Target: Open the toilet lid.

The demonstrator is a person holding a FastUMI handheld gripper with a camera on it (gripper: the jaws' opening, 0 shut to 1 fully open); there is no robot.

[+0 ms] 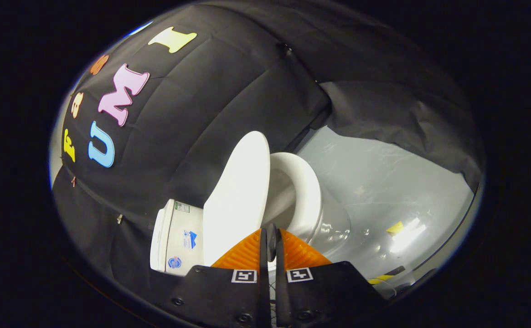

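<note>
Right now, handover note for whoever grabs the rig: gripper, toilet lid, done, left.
Gripper: fingers nearly closed, only a thin gap between them; whether they pinch the lid's edge I cannot tell.
Lid: raised well off the seat, tilted up toward the tank, its near edge right at the fingertips.
Seat: down on the bowl, opening exposed just beyond the fingers.
Done: lid lifted most of the way.
Left: probably ease the lid the rest of the way back to the tank, then back the gripper off.

Stickers on toilet tank (176, 237) too small to read; no other legible text
</note>
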